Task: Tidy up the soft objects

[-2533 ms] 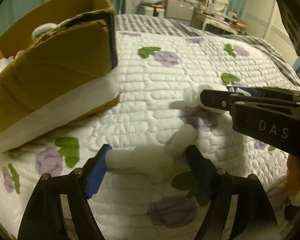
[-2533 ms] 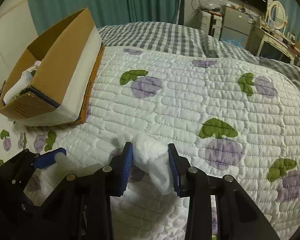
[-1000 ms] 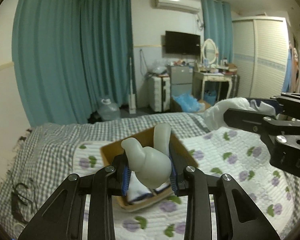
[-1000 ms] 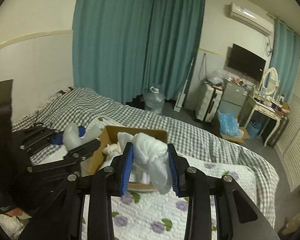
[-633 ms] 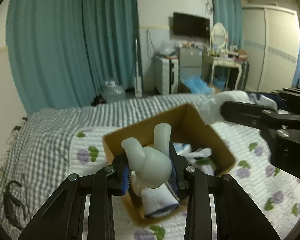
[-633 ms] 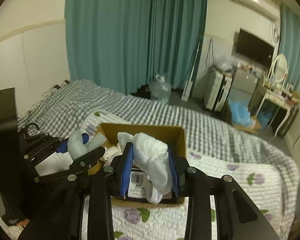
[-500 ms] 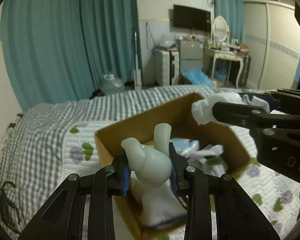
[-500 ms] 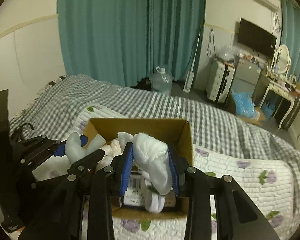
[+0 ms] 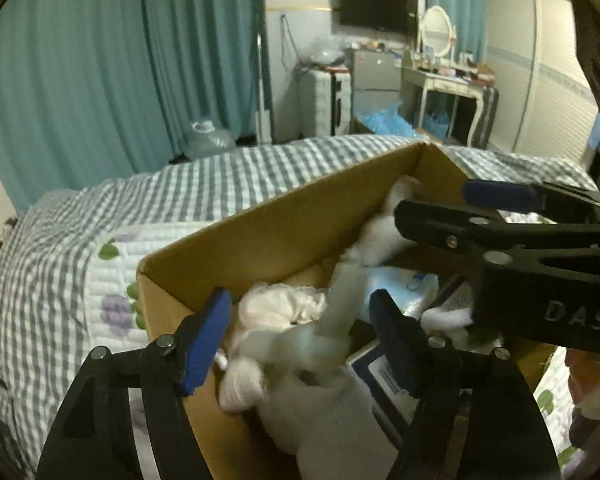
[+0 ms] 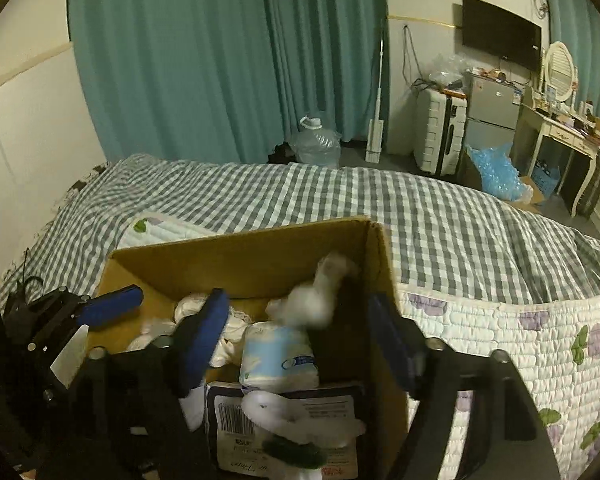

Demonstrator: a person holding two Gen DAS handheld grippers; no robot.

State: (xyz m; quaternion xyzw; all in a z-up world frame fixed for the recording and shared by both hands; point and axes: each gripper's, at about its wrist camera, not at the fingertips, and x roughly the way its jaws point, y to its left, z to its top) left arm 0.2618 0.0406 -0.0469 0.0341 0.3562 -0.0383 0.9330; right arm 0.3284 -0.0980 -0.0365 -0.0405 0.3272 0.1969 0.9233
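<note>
Bed (image 10: 440, 216): covered by a grey-and-white checked blanket; a white quilt (image 10: 540, 344) with purple and green flower print lies on top of it.
Cardboard box (image 10: 240, 256): stands open on the quilt, beneath both tools; it contains white soft items, a pale blue paper-wrapped roll (image 10: 278, 354) and a dark package with a barcode label (image 10: 236, 420).
Left tool (image 9: 300, 336): jaws spread wide, blue pads well apart, holding nothing; positioned over the near left corner of the box.
Right tool (image 10: 300, 344): jaws spread wide, holding nothing; positioned over the right half of the box.
Grey soft toy (image 9: 320, 340): between the left tool's pads but touching neither; motion-blurred, inside the box opening above the other white items.
White soft bundle (image 10: 312, 300): between the right tool's pads, touching neither; motion-blurred, in front of the far right inner corner of the box, above the pale blue roll.
</note>
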